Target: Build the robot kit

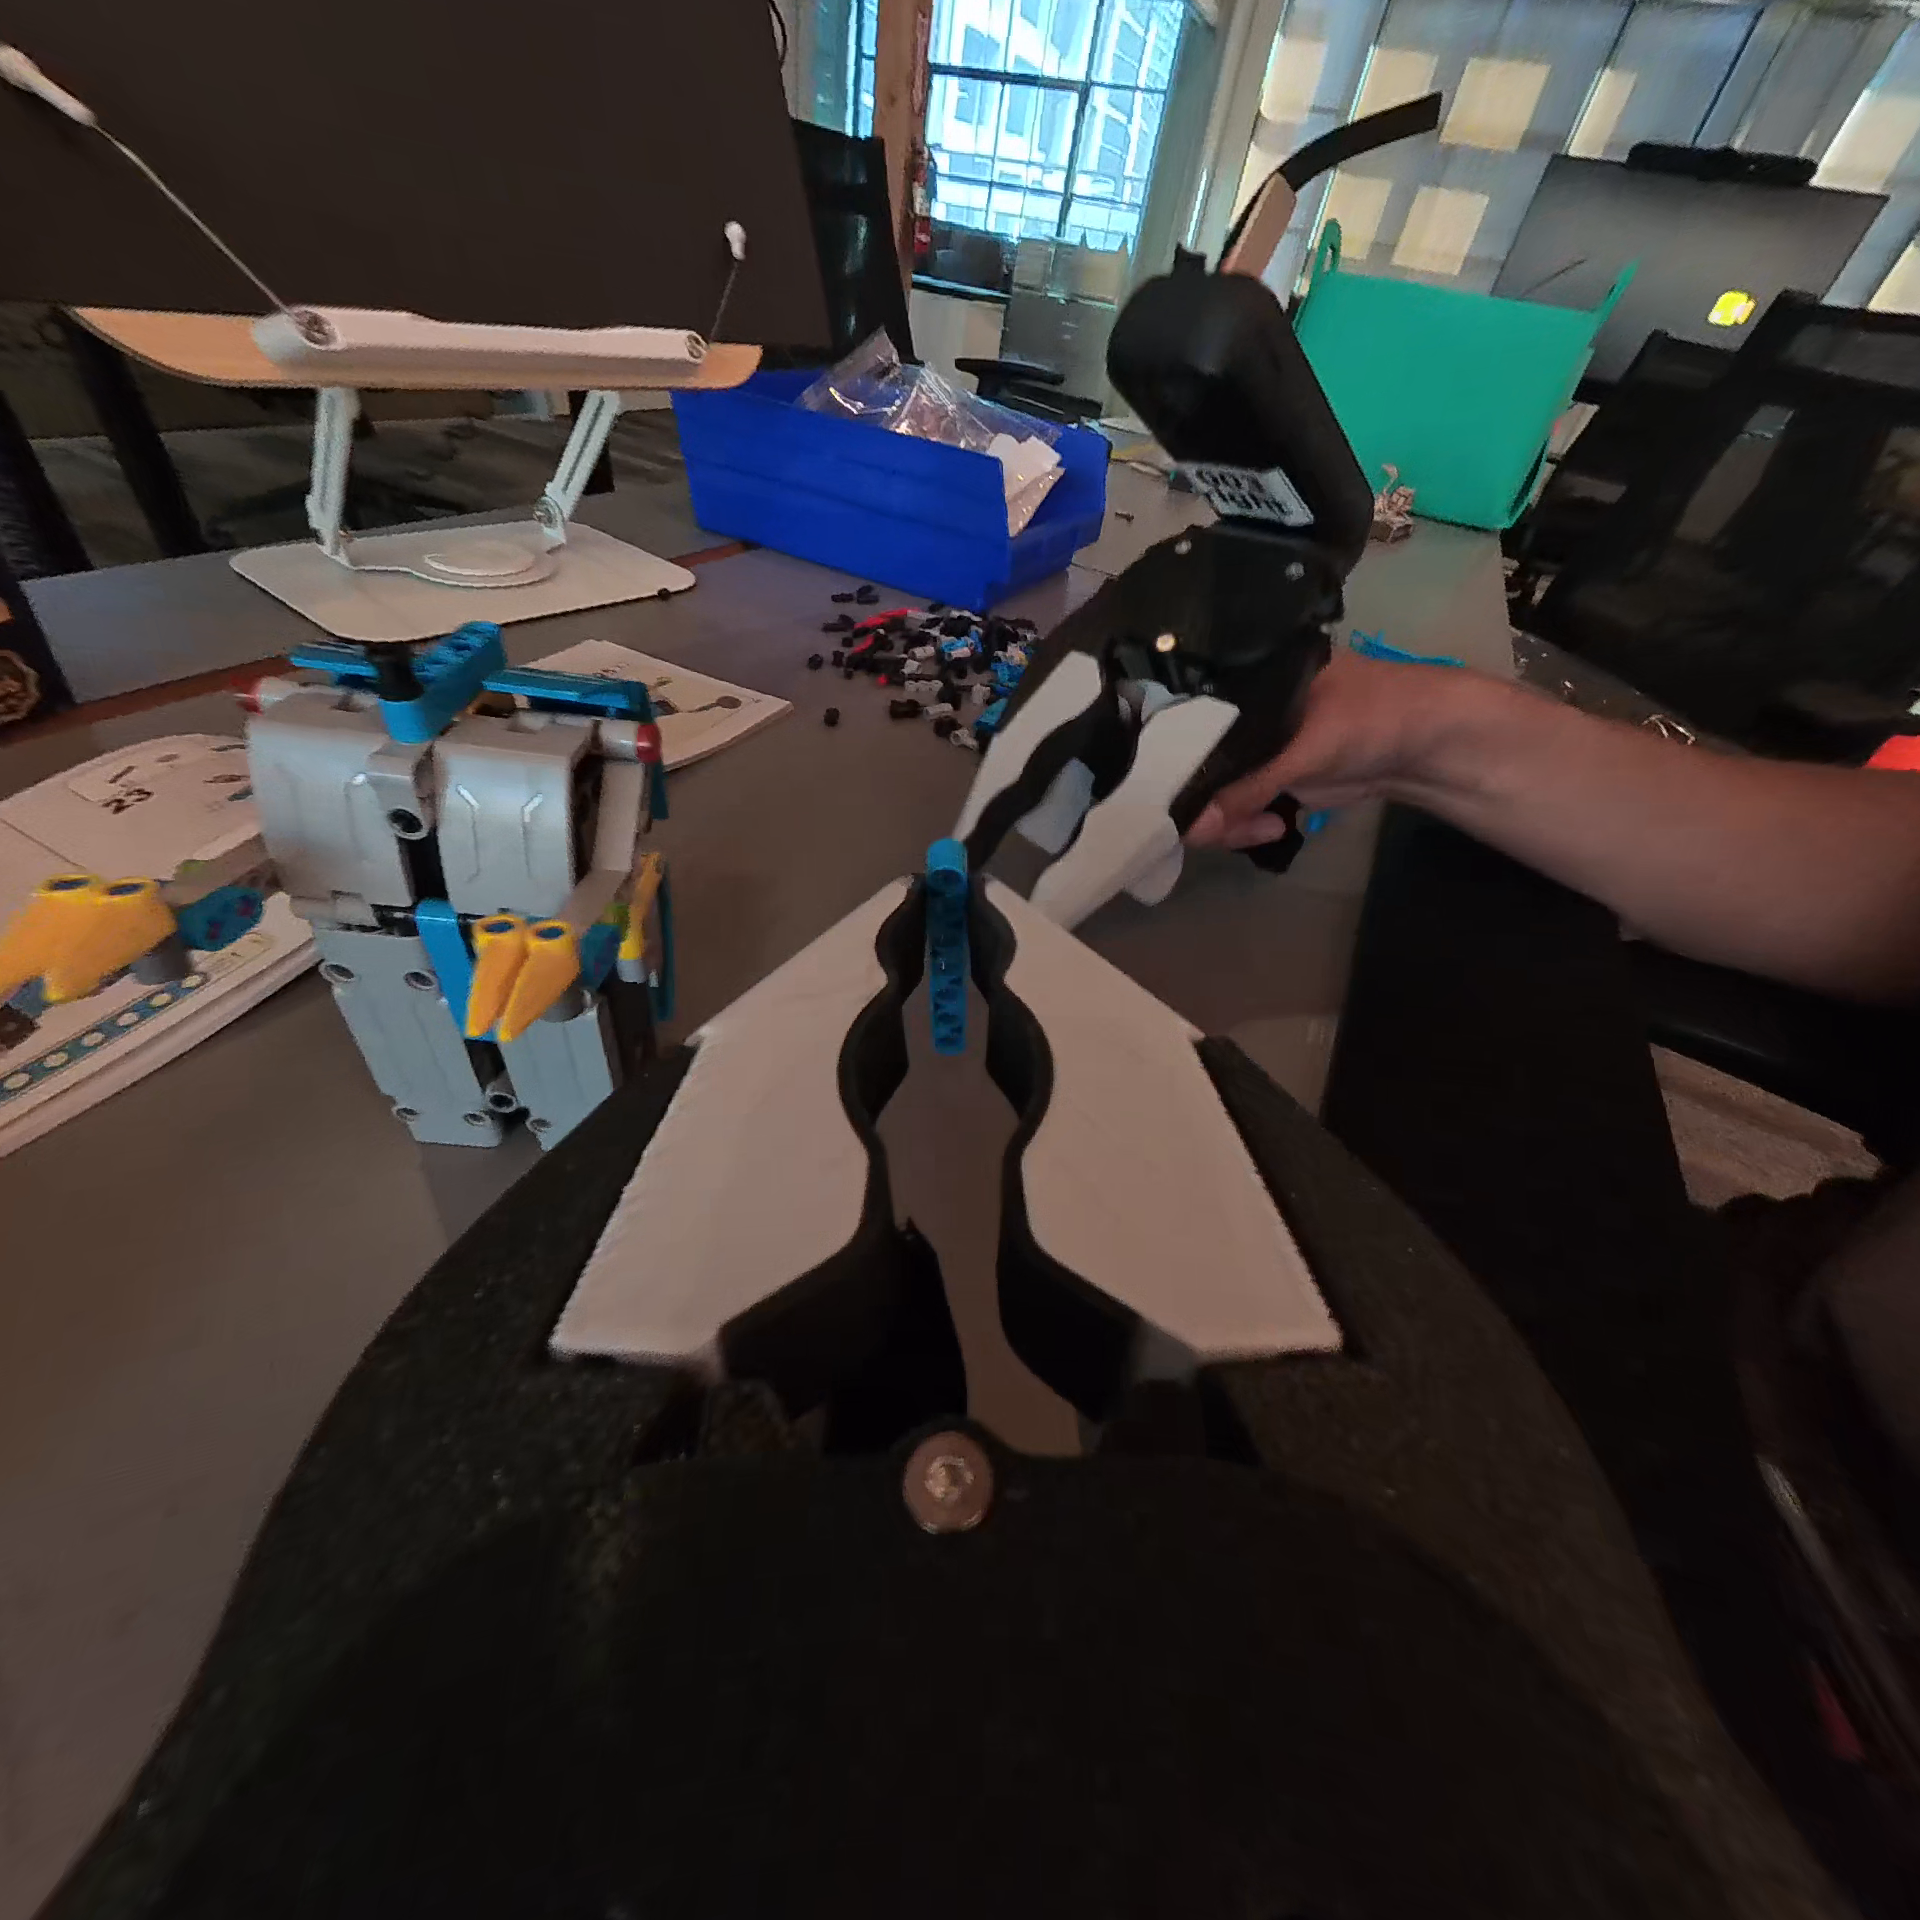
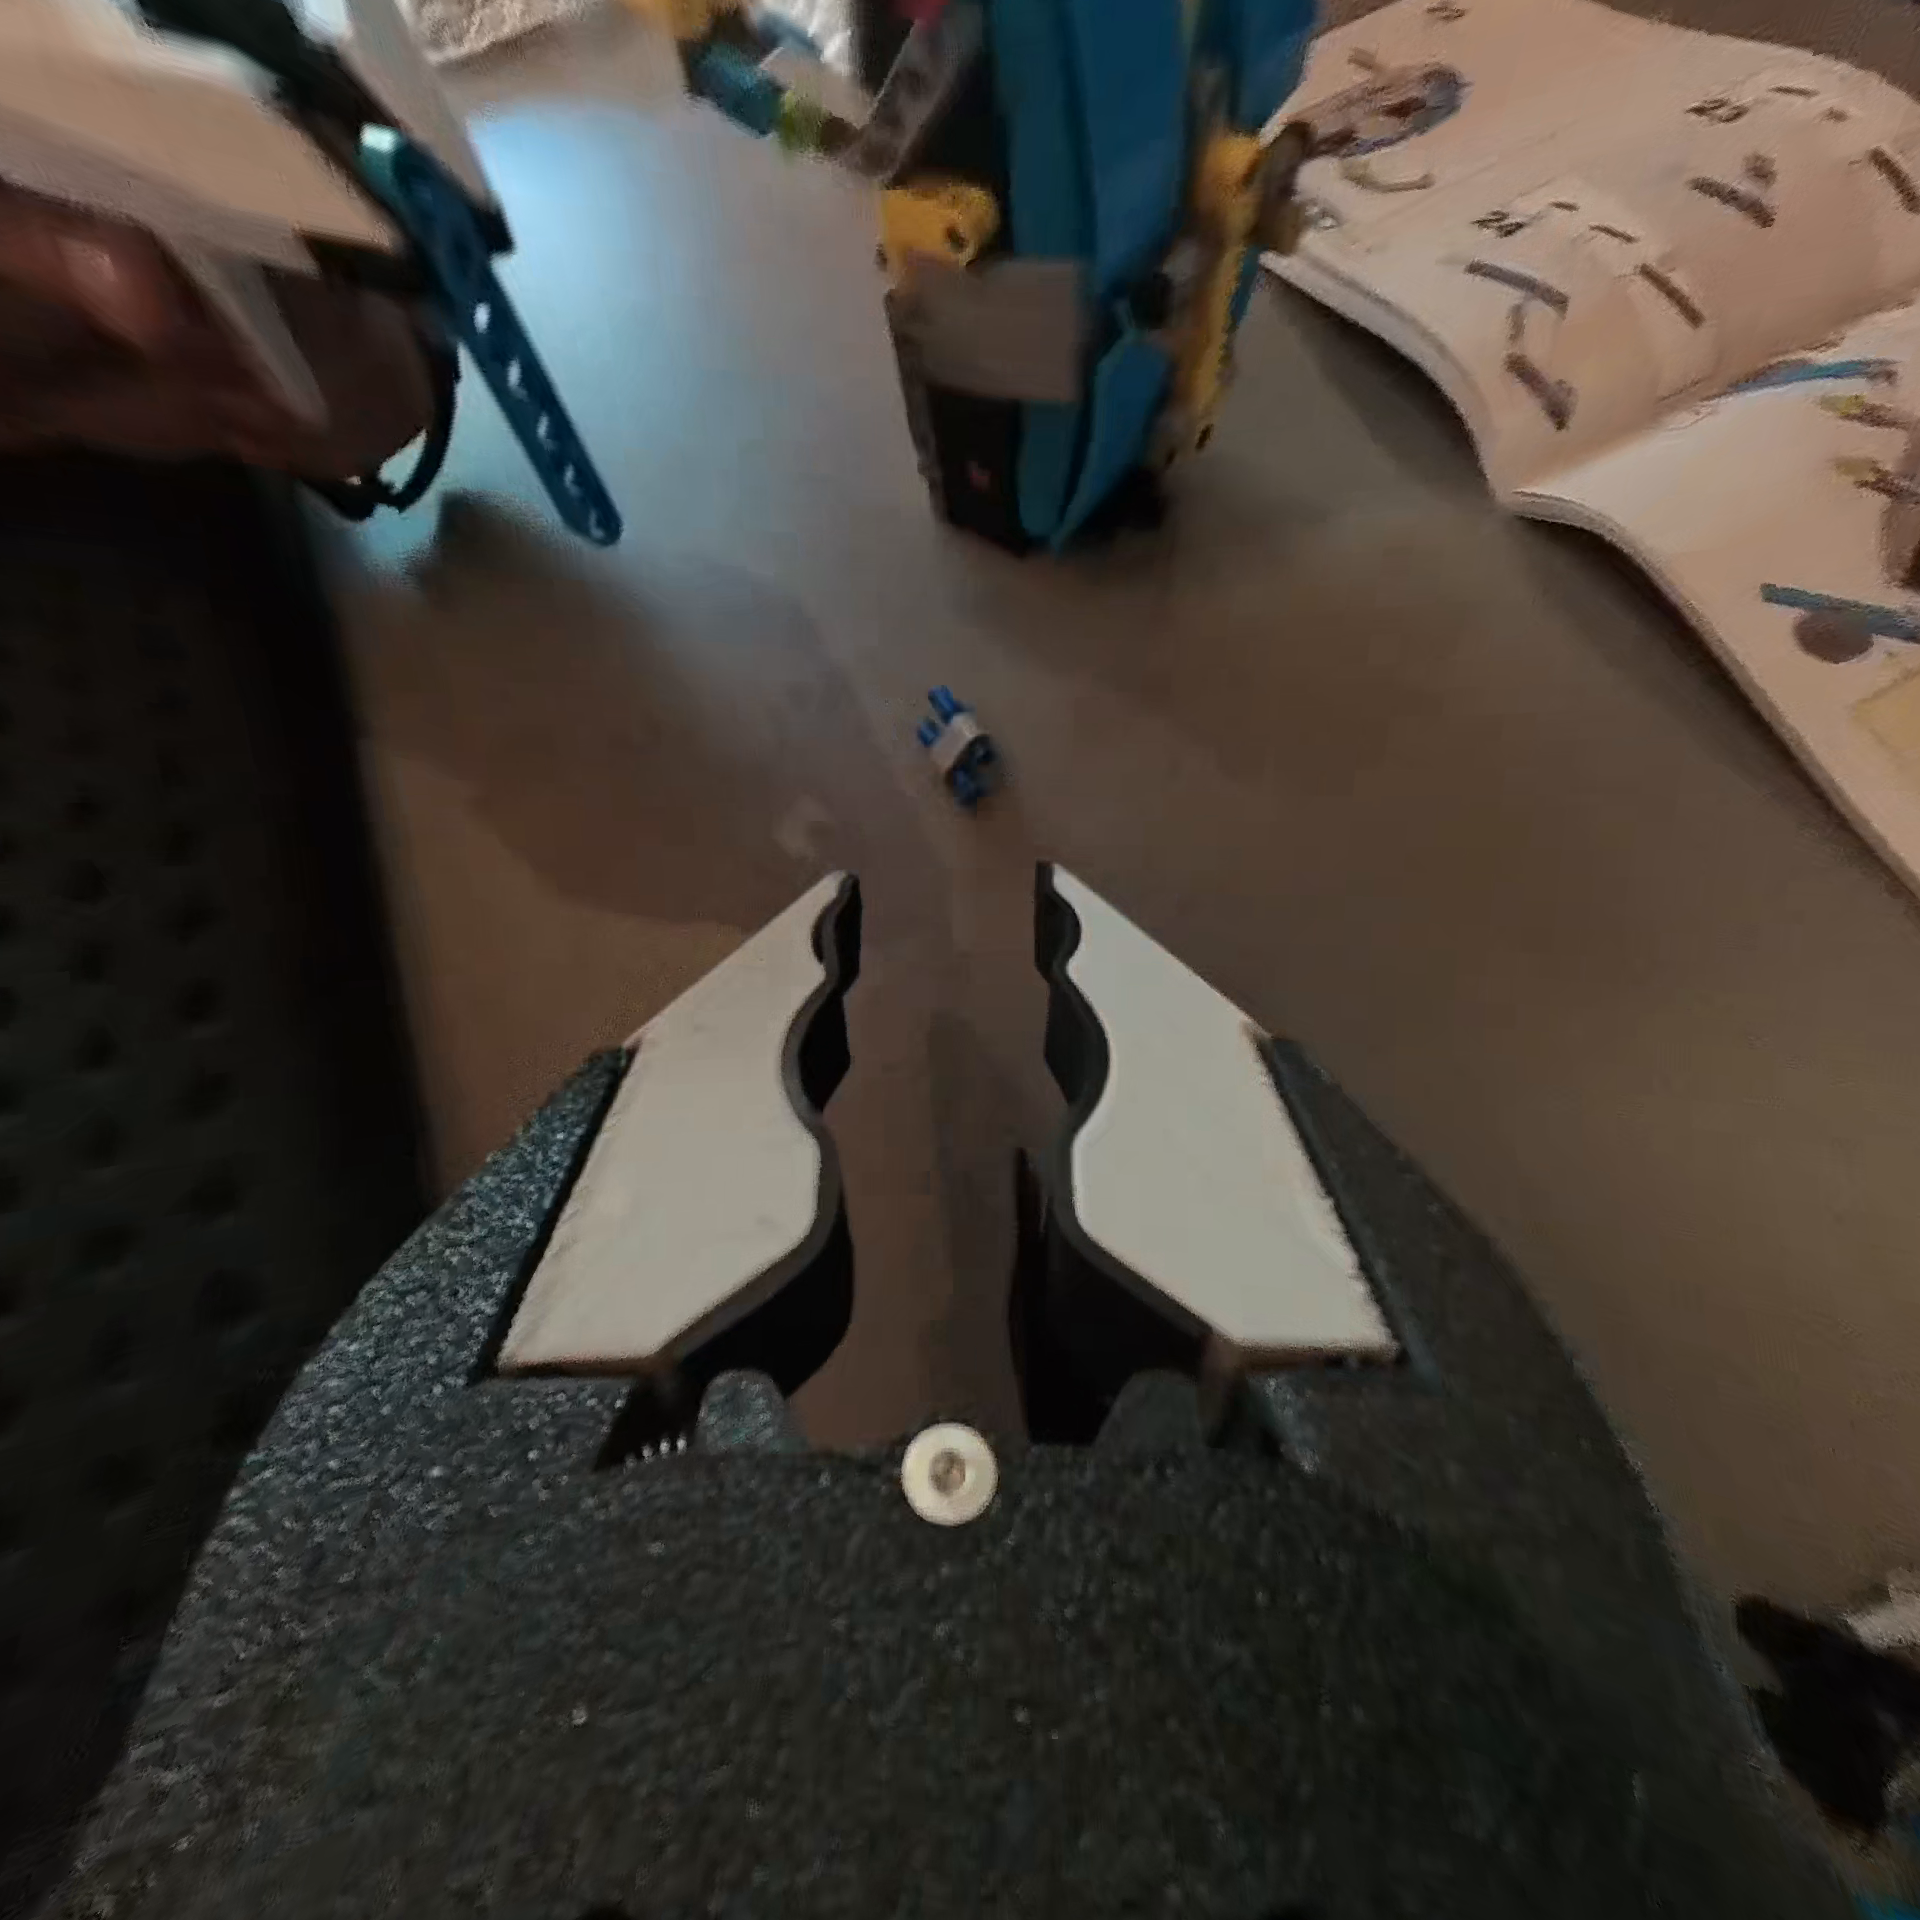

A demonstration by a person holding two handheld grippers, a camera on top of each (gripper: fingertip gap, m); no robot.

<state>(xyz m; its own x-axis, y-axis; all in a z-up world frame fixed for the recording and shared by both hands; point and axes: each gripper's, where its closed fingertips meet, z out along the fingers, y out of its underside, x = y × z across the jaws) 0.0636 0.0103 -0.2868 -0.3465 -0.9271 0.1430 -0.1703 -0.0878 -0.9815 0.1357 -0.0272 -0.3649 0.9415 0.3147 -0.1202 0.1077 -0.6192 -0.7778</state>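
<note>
Left wrist view: blue bin (image 1: 883, 499) holds plastic bags (image 1: 935, 416), contents unclear

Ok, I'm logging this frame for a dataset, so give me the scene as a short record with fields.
left gripper: shut on blue perforated beam
right gripper: open, empty, above the grey table
nearest to right gripper: small blue-and-white connector piece lying on the table
model: grey, blue and yellow brick figure, upright
paper: open instruction booklet beside the figure
behind: blue bin, pile of loose small parts
</note>
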